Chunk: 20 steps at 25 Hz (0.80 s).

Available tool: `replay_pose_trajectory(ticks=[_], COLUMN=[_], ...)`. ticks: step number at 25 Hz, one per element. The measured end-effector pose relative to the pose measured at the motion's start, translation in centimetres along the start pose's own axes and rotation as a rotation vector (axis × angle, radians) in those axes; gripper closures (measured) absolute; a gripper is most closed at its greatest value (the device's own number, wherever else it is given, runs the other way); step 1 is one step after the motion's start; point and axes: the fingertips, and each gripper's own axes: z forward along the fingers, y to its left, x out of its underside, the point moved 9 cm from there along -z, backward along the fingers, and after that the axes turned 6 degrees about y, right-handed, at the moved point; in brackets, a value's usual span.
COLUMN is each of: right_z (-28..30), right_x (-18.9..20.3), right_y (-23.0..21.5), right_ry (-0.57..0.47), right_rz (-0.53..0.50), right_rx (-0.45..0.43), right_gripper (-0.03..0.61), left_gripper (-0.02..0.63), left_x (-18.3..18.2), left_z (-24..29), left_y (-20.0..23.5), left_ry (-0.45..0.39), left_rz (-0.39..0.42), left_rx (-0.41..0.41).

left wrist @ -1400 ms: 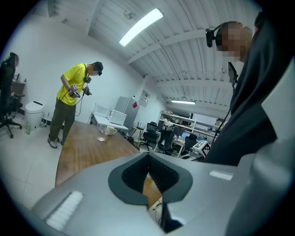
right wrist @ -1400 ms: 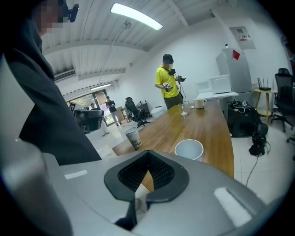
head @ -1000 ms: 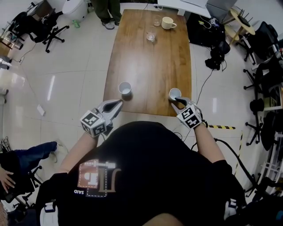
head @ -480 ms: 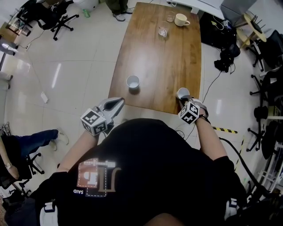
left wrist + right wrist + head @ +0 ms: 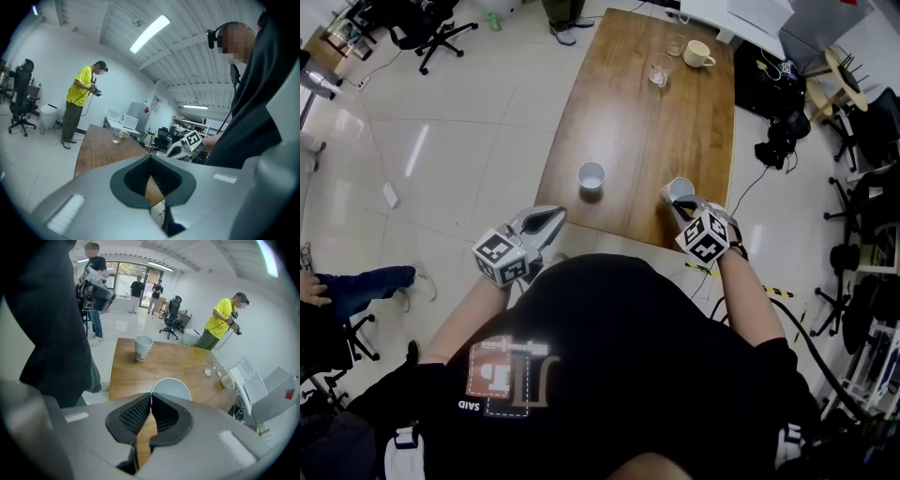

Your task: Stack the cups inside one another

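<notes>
Pinching the rim of the paper cup (image 5: 680,190) at the surface's (image 5: 637,112) near right corner, apparently, with right gripper (image 5: 682,208) jaws; left gripper (image 5: 546,223) jaws closed, empty. Next, likely: lifting, centring over the other cup (image 5: 592,175), lowering inside.

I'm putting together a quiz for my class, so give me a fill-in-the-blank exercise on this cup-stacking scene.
1. The right gripper is shut on a white cup at its ____.
2. The left gripper is shut and holds ____.
3. The second white cup stands ____ on the wooden table.
4. The cream mug stands at the table's ____ end.
Missing words: rim; nothing; upright; far.
</notes>
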Motion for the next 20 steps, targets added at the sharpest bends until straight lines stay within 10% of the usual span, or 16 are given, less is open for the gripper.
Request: replay_pose_trajectory(ticks=[9,20], right_z=[-2.8,2.6], right_x=[-11.7,-19.3], right_y=[-1.9,1.6], right_ry=[-0.163,-0.129], right_rz=[-0.105,-0.273], right_rx=[-0.059,-0.158], right_gripper=[0.554,0.554], left_gripper=[0.612,0.612], left_x=[0.7,3.0], left_z=[-3.6,-10.0], left_y=[1.3,3.5], left_ry=[-0.049,-0.087], left_rz=[-0.027,-0.081], left_rx=[-0.083,-0.210])
